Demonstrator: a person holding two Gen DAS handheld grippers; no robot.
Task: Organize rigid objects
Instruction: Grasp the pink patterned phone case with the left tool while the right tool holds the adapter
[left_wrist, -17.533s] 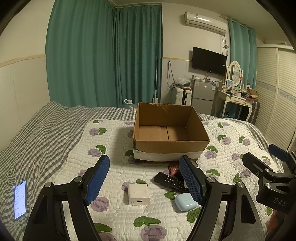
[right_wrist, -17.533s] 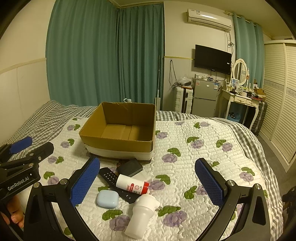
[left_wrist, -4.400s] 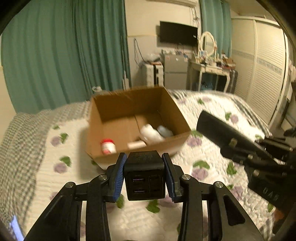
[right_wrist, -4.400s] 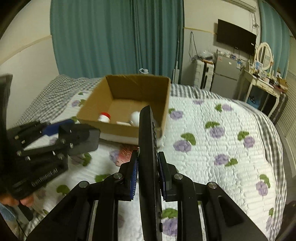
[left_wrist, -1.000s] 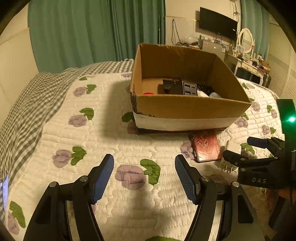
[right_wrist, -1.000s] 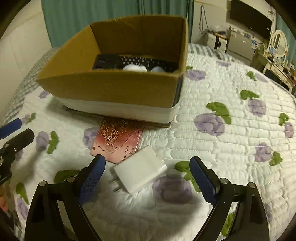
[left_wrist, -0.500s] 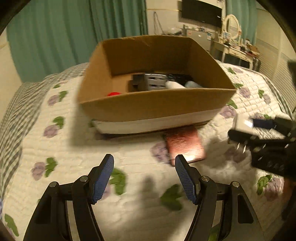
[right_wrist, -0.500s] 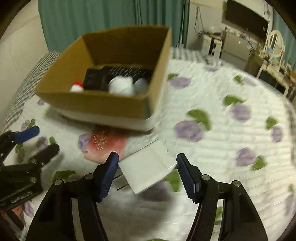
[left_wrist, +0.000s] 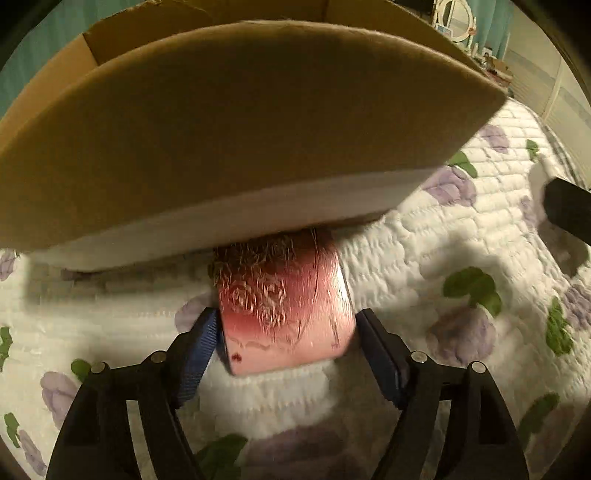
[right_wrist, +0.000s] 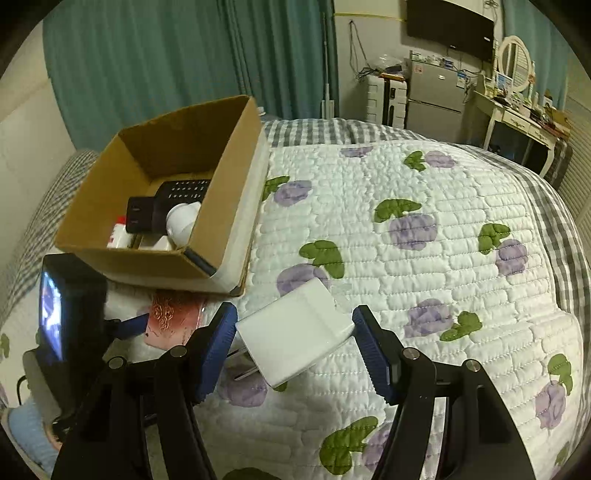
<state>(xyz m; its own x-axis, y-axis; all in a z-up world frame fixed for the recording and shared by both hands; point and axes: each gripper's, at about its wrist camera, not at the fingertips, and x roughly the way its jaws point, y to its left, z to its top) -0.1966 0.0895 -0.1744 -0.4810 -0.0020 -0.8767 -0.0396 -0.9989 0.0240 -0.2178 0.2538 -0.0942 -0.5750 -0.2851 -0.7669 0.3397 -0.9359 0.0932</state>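
Note:
A pink embossed card case (left_wrist: 284, 306) lies on the quilt, its far end tucked under the cardboard box (left_wrist: 236, 122). My left gripper (left_wrist: 286, 349) has its jaws around the case's near end, touching both sides. My right gripper (right_wrist: 293, 338) is shut on a white charger plug (right_wrist: 295, 334) and holds it above the quilt, right of the box (right_wrist: 236, 192). The box holds a black remote (right_wrist: 181, 192), a black adapter, white bottles and a red-capped tube. The pink case (right_wrist: 173, 319) and the left gripper show at the left of the right wrist view.
The flowered quilt (right_wrist: 424, 258) spreads out to the right of the box. A grey checked blanket edges the bed. A fridge, a desk with a mirror and a TV stand by the far wall. Green curtains hang behind the box.
My left gripper has moved forward and down to the box front and closed onto the pink case. My right gripper has lifted the white plug higher and away from the quilt.

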